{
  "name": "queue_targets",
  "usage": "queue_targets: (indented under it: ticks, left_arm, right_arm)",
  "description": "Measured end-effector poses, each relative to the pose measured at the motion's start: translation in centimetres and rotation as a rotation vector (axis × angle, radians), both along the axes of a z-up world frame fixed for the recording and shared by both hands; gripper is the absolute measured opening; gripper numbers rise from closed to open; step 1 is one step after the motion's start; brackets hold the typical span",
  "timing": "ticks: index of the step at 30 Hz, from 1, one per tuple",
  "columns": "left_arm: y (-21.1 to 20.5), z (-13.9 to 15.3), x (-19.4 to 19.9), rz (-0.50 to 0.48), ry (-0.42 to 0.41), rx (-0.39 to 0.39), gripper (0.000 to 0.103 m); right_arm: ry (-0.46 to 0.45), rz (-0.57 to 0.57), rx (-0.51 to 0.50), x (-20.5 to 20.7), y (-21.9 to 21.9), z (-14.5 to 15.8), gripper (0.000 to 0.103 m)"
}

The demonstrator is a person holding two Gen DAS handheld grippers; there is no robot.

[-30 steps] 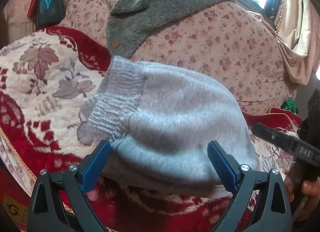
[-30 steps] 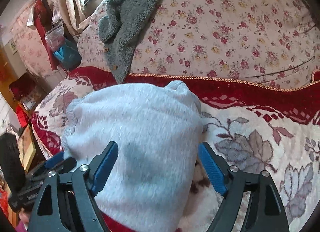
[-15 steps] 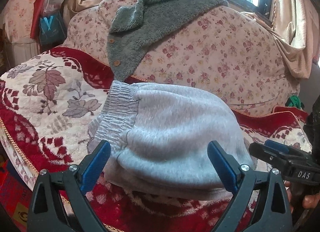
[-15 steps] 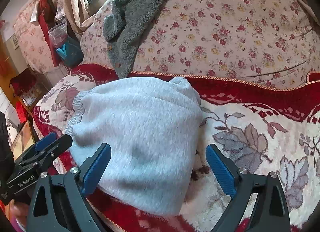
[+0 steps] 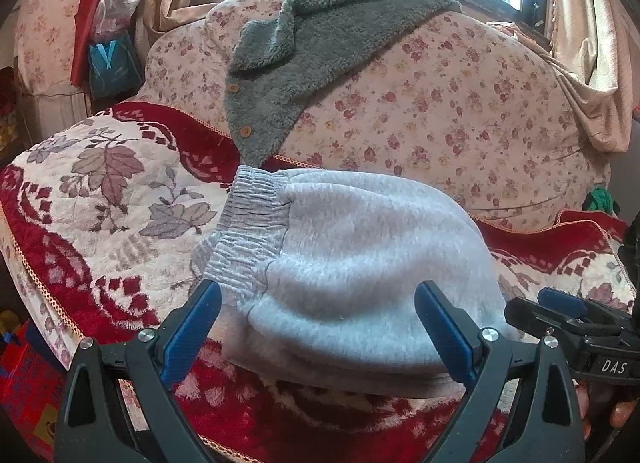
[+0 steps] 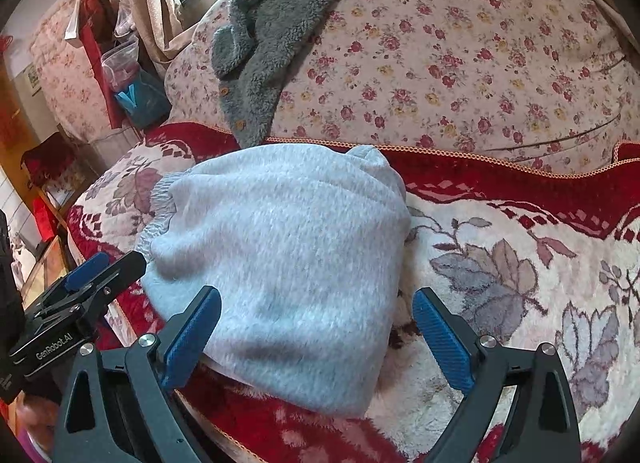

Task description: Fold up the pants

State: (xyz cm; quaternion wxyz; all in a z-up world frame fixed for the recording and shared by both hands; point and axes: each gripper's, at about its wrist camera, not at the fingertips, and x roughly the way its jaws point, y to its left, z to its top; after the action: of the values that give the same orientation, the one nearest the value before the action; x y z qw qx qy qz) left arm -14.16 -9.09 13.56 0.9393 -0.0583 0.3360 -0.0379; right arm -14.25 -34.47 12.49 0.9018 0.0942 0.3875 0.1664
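Note:
The light grey fleece pants (image 5: 352, 263) lie folded into a compact bundle on the red and cream floral blanket (image 5: 112, 199), ribbed waistband at the left. They also show in the right wrist view (image 6: 280, 247). My left gripper (image 5: 320, 327) is open and empty, just short of the bundle's near edge. My right gripper (image 6: 316, 331) is open and empty, its jaws wide apart at the bundle's near right edge. Each gripper shows in the other's view: the right one (image 5: 568, 315) and the left one (image 6: 92, 275).
A dark grey fleece jacket (image 5: 320, 47) hangs over the flowered sofa back (image 5: 440, 111). A blue bag (image 5: 108, 67) and red items stand at the far left. A curtain (image 5: 588, 55) hangs at the right. The sofa's front edge is just below the grippers.
Both grippers have pulled back and risen away from the folded pants. The bundle lies still and both jaws stay open.

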Motion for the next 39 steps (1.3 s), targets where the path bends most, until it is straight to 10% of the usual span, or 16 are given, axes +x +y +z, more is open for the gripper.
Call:
queue_targets:
  ticks: [17,30,39]
  left_arm:
    - [2.2,0.2,0.8,0.007,-0.001,-0.043,0.098]
    - [8.9,-4.5,7.2,-0.094,0.184,-0.418,0.103]
    - [9.0,-9.9,9.2,-0.127,0.309,-0.481,0.103]
  right_arm:
    - [0.03,0.027,0.048,1.3,-0.7,-0.7,0.102]
    - [0.3,-0.014,0.478,7.1,-6.0,-7.3,0.103]
    - [0.404,0.085,0.709,9.9,-4.6,-11.7,0.103]
